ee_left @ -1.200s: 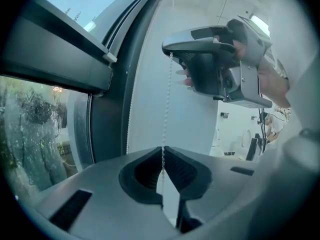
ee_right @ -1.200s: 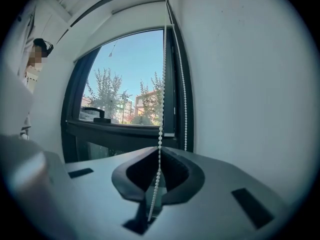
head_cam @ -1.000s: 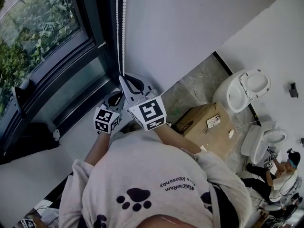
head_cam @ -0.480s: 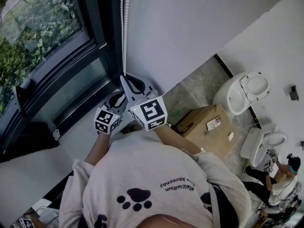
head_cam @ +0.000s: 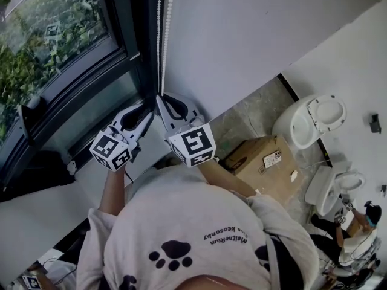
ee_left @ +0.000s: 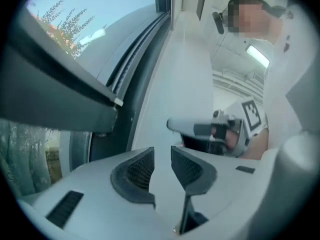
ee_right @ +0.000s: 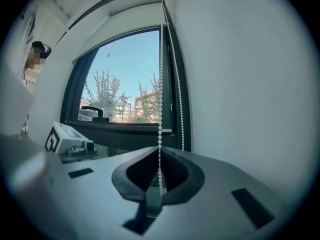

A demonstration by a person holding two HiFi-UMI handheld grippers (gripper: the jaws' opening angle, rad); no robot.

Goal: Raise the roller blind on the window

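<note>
The white bead chain (head_cam: 162,35) hangs in two strands down the white wall beside the dark-framed window (head_cam: 54,47). My right gripper (head_cam: 161,98) is shut on the left strand at its lower end. In the right gripper view the chain (ee_right: 160,84) runs straight up from the shut jaws (ee_right: 160,154), and the second strand (ee_right: 177,94) hangs free beside it. My left gripper (head_cam: 146,110) sits just left of the chain, apart from it. Its jaws (ee_left: 162,160) are opening with nothing between them. The window glass shows uncovered.
A window handle (ee_right: 95,110) sticks out of the lower frame. Below me on the floor stand a cardboard box (head_cam: 260,159) and two white toilets (head_cam: 308,116) (head_cam: 335,183). A person (head_cam: 357,234) is at the far lower right.
My left gripper has let go of the chain, opened its jaws and drawn off to the left. The right gripper stays shut on the chain in the same place.
</note>
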